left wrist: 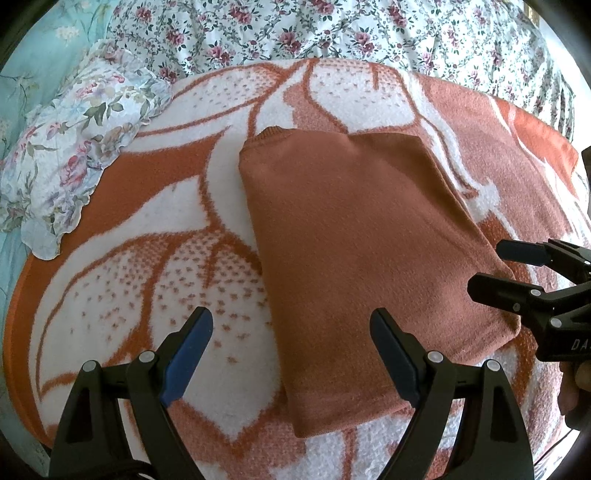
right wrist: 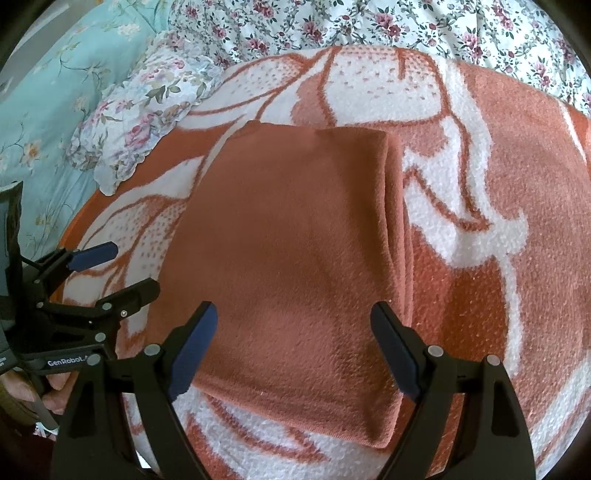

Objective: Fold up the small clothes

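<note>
A rust-orange knit garment [left wrist: 354,236] lies folded into a neat rectangle on an orange and white patterned blanket [left wrist: 122,280]. My left gripper [left wrist: 291,325] hovers open over the garment's near left edge, with nothing between its blue pads. My right gripper [right wrist: 293,319] stands open above the garment [right wrist: 291,251] near its front edge, also holding nothing. The right gripper [left wrist: 495,269] shows at the right side of the left wrist view, beside the garment's right edge. The left gripper [right wrist: 125,269] appears at the left of the right wrist view, open.
A floral pillow [left wrist: 70,147] lies at the blanket's far left. A floral sheet [left wrist: 332,29] covers the bed behind, and a turquoise sheet [right wrist: 55,103] lies to the left. A person's fingers [right wrist: 33,391] hold the left gripper's handle.
</note>
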`<state>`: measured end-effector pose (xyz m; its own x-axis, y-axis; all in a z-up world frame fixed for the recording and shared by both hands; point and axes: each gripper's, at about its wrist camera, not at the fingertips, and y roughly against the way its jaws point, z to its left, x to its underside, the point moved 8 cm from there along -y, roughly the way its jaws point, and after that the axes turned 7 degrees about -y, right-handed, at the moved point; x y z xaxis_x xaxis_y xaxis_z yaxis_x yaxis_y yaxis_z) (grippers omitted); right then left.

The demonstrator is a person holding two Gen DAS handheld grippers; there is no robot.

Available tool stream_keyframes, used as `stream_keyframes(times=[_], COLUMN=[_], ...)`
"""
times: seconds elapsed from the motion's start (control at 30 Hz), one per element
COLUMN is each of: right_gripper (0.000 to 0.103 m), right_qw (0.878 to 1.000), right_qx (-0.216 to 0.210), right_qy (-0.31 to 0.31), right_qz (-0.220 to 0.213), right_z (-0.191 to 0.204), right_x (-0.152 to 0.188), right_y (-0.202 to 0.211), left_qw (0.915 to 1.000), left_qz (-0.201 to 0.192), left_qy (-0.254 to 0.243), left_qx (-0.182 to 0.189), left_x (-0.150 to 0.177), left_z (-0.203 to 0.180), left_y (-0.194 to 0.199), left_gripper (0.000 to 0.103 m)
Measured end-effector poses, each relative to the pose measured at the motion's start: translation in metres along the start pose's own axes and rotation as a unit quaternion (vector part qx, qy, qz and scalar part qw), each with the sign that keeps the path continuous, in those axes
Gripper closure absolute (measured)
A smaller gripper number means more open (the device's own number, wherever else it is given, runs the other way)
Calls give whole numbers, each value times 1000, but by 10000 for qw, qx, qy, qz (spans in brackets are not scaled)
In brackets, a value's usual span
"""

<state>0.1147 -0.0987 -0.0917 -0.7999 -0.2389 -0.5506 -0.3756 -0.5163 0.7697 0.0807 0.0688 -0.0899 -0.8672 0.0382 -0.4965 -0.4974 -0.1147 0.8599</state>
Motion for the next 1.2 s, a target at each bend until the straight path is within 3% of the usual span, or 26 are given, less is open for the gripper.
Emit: stream_keyframes(times=[1.2], right_gripper=[18], right_qw=[10000], right_qx=[-64], right_qy=[11], right_qz=[26], right_z=[-8], right_x=[-5], right_y=[1], left_qw=[10000], left_qz=[-4], left_qy=[24], left_qx=[38], left_x=[0], left_z=[-6], left_y=[1], left_gripper=[16])
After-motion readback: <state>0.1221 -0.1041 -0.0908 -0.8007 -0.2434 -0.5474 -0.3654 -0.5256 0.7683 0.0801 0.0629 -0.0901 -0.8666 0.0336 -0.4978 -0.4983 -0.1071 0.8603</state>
